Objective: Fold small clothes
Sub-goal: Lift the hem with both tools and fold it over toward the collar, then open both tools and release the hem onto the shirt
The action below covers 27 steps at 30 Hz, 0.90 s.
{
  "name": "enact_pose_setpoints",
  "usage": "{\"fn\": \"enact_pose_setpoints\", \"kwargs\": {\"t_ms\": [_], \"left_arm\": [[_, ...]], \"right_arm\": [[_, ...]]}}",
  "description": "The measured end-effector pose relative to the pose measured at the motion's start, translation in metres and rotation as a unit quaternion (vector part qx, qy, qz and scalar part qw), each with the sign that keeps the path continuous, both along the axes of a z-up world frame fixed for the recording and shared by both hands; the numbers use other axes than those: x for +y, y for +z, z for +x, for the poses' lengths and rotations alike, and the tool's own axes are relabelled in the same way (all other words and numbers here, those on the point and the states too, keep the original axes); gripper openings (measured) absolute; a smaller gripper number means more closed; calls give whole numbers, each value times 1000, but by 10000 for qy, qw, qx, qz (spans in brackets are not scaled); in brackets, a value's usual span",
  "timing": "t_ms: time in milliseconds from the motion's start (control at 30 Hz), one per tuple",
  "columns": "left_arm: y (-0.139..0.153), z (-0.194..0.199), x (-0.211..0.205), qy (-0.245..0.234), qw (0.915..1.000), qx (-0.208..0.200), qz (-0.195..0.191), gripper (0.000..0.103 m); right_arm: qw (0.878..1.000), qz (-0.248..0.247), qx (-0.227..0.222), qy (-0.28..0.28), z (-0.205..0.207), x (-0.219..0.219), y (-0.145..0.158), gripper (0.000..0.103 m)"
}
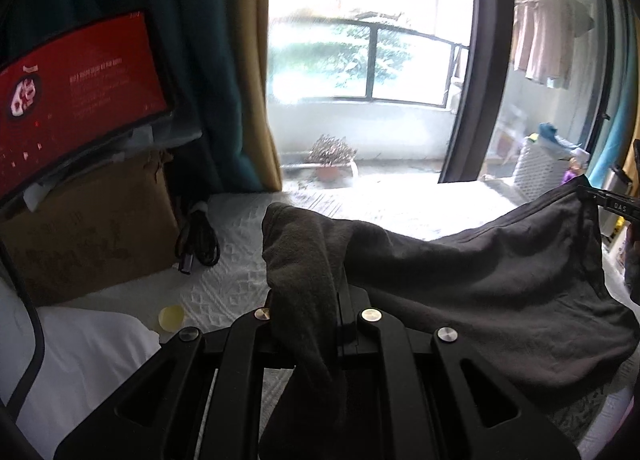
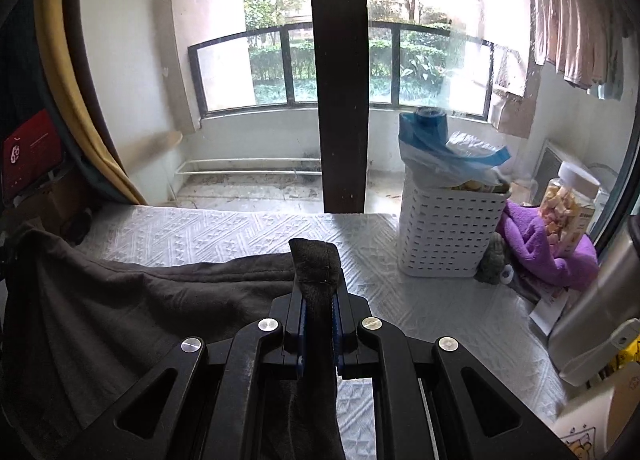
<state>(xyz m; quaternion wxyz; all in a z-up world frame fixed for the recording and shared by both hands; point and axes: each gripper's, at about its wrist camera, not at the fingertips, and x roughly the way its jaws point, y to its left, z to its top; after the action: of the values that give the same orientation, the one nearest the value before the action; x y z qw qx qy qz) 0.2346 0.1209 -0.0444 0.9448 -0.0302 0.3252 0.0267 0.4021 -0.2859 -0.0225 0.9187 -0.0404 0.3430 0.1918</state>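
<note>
Bedspread of white quilted cotton (image 2: 224, 232) runs under everything, and across it hangs the dark grey jersey garment (image 1: 480, 280), stretched between the two tools with its lower edge sagging onto the quilt. Left gripper (image 1: 308, 300) is clenched on one bunched corner of that cloth, which drapes back over its black linkage; right gripper (image 2: 318, 300) is clamped on the opposite hem, a folded tab standing up between its blue pads (image 2: 336, 324). To do this step well, I judge both corners should travel level and together, keeping the span taut enough that the fold line falls straight, then be laid down (not dropped) so the edges meet. Beside the bed stand a brown cardboard box (image 1: 92, 228), a white perforated plastic basket (image 2: 448, 236) and a crumpled purple fleece cloth (image 2: 548, 248). Red screen or poster with white writing (image 1: 80, 76) is too blurred to read; the far tool seen from the left wrist bears small letters, seemingly "DAS" (image 1: 618, 207)
</note>
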Motion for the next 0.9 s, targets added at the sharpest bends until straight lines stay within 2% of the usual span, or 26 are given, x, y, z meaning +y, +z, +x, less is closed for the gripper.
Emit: {"fn": "enact_pose_setpoints", "kwargs": {"t_ms": [367, 467, 533, 567, 767, 867, 900], "left_arm": [[-52, 31, 11, 114, 9957, 923, -41, 12], [-61, 34, 17, 282, 9929, 1152, -109, 22], [-61, 32, 22, 402, 9922, 1174, -139, 34], [-59, 31, 24, 451, 9919, 1175, -147, 36], [-53, 19, 35, 640, 9909, 1176, -95, 38], [-49, 10, 40, 741, 9907, 1142, -38, 41], [-48, 6, 43, 807, 9904, 1123, 1, 45]], "right_arm": [[9978, -150, 581, -295, 36, 1, -54, 11], [9965, -280, 664, -422, 41, 0, -65, 11], [9958, -277, 737, -474, 44, -1, -71, 11], [9954, -312, 758, -493, 44, -1, -73, 11], [9925, -568, 900, -601, 49, 2, -87, 11], [9920, -739, 828, -604, 49, 6, -89, 11], [9919, -773, 822, -592, 49, 6, -90, 16]]}}
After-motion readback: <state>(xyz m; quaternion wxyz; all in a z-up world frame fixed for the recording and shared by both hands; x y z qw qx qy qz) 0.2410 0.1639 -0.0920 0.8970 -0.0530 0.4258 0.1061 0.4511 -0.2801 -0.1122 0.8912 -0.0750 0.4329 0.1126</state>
